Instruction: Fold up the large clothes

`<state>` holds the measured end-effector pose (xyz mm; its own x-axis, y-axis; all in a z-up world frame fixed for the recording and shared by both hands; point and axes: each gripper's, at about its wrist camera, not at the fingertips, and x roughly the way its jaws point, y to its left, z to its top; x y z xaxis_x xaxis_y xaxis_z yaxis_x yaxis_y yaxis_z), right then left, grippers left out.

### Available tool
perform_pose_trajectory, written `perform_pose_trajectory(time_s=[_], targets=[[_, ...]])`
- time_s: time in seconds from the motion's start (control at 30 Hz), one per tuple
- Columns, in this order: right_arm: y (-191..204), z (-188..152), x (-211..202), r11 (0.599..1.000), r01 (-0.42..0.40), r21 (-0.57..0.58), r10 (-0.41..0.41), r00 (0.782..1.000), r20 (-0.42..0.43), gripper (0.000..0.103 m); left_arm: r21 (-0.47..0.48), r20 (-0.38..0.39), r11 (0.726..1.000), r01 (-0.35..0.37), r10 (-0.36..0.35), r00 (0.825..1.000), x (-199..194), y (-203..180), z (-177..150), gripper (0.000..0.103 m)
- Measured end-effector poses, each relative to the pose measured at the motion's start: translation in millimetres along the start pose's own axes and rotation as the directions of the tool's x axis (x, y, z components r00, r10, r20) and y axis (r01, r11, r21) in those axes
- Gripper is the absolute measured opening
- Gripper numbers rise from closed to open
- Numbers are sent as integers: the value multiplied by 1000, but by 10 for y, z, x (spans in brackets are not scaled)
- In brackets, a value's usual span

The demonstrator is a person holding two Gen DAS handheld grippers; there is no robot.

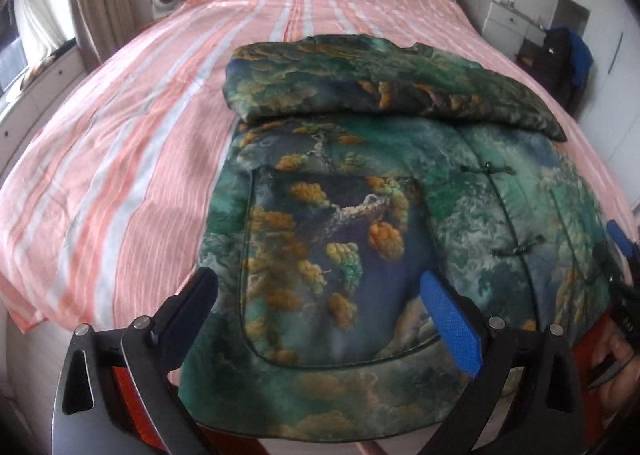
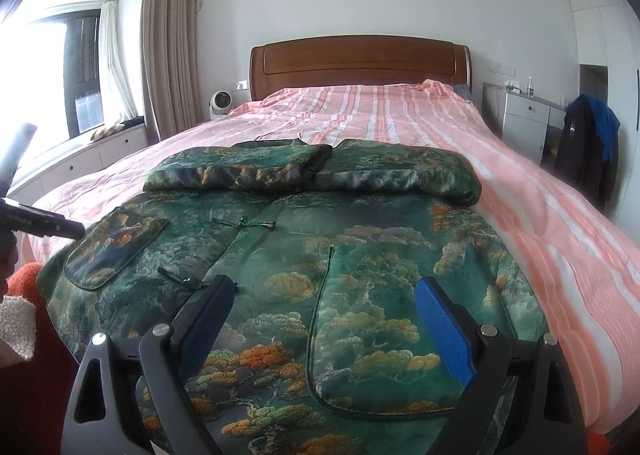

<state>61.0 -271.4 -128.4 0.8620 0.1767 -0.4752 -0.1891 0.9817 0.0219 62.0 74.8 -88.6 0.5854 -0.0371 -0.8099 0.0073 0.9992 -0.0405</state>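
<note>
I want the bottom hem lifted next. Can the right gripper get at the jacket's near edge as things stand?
Probably yes. The right gripper hangs open just above the jacket at its near end, with nothing lying between the fingers and the fabric.

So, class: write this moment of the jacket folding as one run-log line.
stage: sleeves folded across chest, hem not yet lifted | item: printed jacket on striped bed sheet | left gripper: open | right gripper: open, nothing held

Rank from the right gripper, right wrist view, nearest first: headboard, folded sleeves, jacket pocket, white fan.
1. jacket pocket, between the right gripper fingers
2. folded sleeves, across the jacket's top
3. white fan left and headboard centre: too close to call
</note>
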Motion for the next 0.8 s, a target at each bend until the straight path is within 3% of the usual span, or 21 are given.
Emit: perform_pose_trajectory(time_s=[0.43, 0.57, 0.67, 0.73, 0.8], targets=[[51, -9, 70, 999, -31, -14, 31, 999, -22, 91, -128, 0, 990, -54, 54, 999, 75, 371, -71, 101], [-413, 71, -26, 985, -14, 170, 21, 999, -42, 91, -168, -7, 985, -35, 34, 999, 92, 535, -77, 101], [-911, 171, -197, 958, 27, 284, -15, 999, -43, 91, -176, -63, 984, 2, -13, 998, 183, 695, -121, 101], [-1269, 214, -305, 948, 75, 311, -51, 995, -84, 91, -173, -110, 984, 32, -51, 993, 275, 772, -163, 101], [-1582, 203, -321, 947, 90, 308, -38, 985, -171, 91, -167, -140, 985, 52, -76, 987, 340, 805, -209, 101]])
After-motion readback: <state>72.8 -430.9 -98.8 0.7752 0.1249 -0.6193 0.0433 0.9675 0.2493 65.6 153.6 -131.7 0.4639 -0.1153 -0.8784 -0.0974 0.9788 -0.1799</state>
